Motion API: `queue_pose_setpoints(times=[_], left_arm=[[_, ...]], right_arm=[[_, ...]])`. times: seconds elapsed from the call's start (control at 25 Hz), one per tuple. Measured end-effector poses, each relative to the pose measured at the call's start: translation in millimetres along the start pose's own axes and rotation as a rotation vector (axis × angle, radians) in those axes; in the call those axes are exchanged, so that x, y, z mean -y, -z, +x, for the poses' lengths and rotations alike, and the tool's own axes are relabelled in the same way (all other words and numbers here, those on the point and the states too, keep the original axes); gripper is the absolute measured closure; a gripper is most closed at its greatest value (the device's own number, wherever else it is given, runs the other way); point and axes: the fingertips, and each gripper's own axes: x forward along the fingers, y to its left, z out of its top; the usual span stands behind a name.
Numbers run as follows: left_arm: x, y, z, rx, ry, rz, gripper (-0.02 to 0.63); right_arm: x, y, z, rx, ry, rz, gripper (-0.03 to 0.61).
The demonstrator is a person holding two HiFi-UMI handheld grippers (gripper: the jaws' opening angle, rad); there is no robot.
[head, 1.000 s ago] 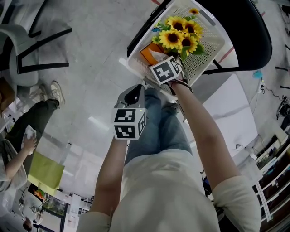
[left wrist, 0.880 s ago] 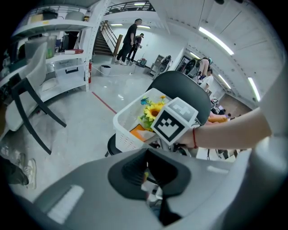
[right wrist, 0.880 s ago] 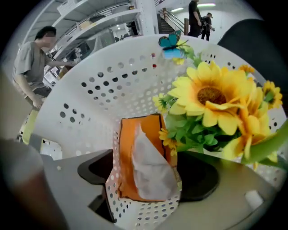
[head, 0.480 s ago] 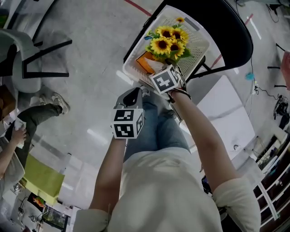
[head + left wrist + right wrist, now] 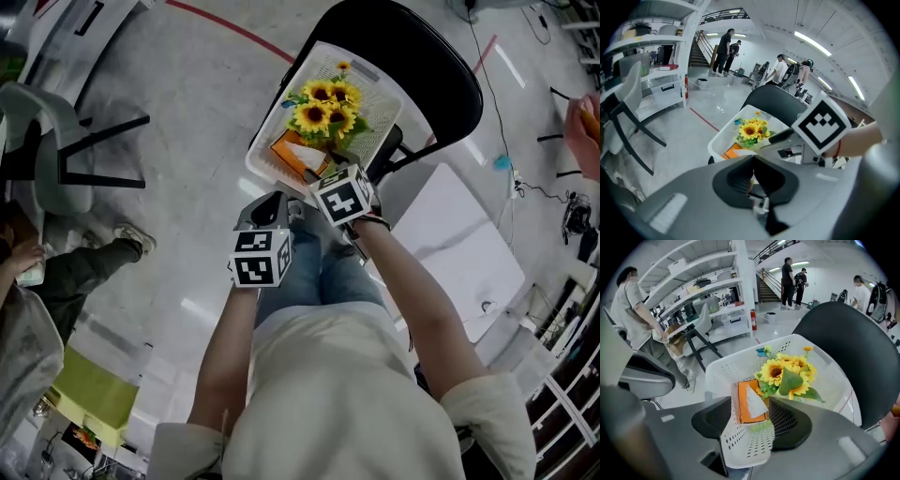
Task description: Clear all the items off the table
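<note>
1. Left gripper (image 5: 752, 174): jaws pressed together with nothing between them; it hangs idle.
2. Basket (image 5: 377, 94) on the chair (image 5: 441, 80) seat: sunflowers (image 5: 321, 105) stand at its middle, and the orange tissue box (image 5: 292, 150) lies along its near edge.
3. Right gripper (image 5: 750, 404): jaws half spread and just closing. The basket's near corner shows between them, but the pads are not pressing it (a drop-off looks finished).
4. Table (image 5: 469, 244): lies to the right. The next move calls for swinging back to it and checking for remaining items.

Cream shirt (image 5: 342, 394), blue jeans (image 5: 323, 272)
</note>
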Motion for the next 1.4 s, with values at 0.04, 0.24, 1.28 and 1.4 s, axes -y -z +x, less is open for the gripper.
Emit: queue_pose_setpoints(times=[0.04, 0.24, 1.28, 1.4], left_arm=[[3, -2, -1, 0.002, 0.003, 0.008, 0.604], [16, -11, -7, 0.012, 0.02, 0.044, 0.604], [52, -35, -33, 0.039, 0.13, 0.098, 0.604], [58, -35, -33, 0.034, 0.143, 0.124, 0.604]], right_arm=[[1, 0, -7, 0.007, 0.005, 0.011, 0.332], [4, -1, -35, 0.045, 0.022, 0.054, 0.445], [-7, 8, -134, 0.181, 0.076, 0.189, 0.58], [-9, 13, -139, 0.188, 0.089, 0.187, 0.58]])
